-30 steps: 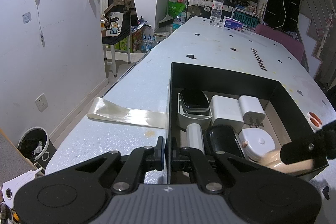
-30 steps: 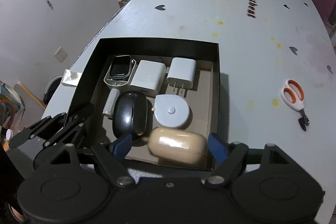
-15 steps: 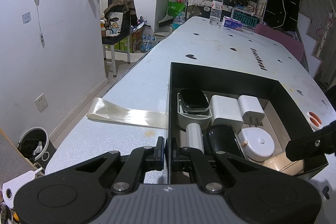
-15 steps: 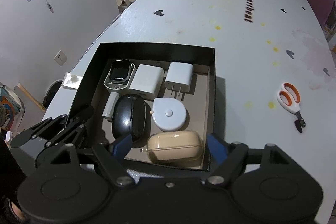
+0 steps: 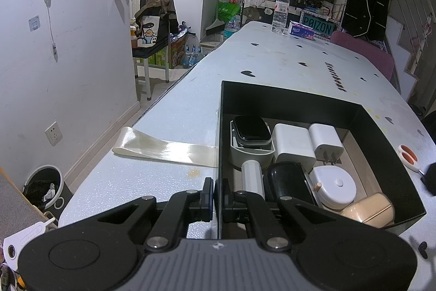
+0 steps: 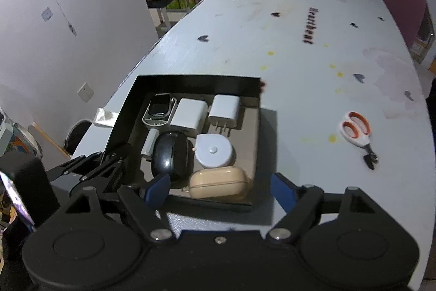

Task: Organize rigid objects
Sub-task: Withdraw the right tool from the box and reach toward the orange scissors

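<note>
A: Status on grippers?

B: Left gripper [image 5: 217, 192] is clamped on the near left wall of the black box [image 5: 294, 97], jaws nearly together with only the wall between them. Right gripper [image 6: 218, 188] hangs above the box's near edge; jaws have just been opening, wide apart, nothing between them.

A: Beige case?

B: Beige case [image 6: 218, 182] lies flat in the box's near right corner, touching no pad, just beside the black mouse [image 6: 170, 156] and the round white tape measure [image 6: 214, 150].

A: Anything left out?

B: Scissors [image 6: 357, 131] lie on the table [image 6: 299, 67], well right of the box.
</note>
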`<state>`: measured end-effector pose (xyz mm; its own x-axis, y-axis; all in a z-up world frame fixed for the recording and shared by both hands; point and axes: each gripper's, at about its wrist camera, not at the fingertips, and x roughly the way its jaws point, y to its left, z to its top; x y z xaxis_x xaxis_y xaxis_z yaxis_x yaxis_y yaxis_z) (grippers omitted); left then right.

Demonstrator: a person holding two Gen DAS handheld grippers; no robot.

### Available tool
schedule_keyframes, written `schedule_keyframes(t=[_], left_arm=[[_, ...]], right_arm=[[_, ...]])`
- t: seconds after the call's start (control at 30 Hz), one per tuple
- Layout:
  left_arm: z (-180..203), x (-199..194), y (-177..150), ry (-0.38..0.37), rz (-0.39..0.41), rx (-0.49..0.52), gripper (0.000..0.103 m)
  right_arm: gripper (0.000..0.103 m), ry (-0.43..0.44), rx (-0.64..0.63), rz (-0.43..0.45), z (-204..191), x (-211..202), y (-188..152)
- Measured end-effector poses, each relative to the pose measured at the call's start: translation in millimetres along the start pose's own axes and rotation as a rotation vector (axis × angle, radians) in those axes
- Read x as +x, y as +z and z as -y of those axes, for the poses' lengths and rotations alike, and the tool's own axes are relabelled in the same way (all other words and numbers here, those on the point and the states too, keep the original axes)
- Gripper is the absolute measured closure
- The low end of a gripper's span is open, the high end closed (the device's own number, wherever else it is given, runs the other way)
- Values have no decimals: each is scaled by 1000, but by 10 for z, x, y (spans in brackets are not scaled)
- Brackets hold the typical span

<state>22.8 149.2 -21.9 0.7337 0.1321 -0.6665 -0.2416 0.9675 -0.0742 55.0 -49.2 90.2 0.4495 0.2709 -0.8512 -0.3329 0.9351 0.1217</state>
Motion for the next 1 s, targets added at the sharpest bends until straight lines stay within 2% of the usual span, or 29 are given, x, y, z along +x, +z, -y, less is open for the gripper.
schedule_keyframes(t=[0.13,0.27,0.47,0.6,0.8,0.9,1.0], left_arm=[[0,-1,0,1,0,1,99],[-1,-1,0,0,0,0,99],[-2,-1,0,0,0,1,99],[-1,-1,0,1,0,1,99],[-1,-2,1,0,0,1,99],[-1,-2,2,0,0,0,99],[-1,-2,3,-1,0,0,99]], right_arm=[[18,-7,27,54,129,-183,-90],[11,-16,39,136,297,-339,-202],[3,-48,103,249,656,-397,-398],[2,-104,126,308,909,-270,-518],[2,-204,91,388,1258,56,-621],[2,-229,78,393,1458,294,-589],[4,-222,100,356,1681,577,-507]])
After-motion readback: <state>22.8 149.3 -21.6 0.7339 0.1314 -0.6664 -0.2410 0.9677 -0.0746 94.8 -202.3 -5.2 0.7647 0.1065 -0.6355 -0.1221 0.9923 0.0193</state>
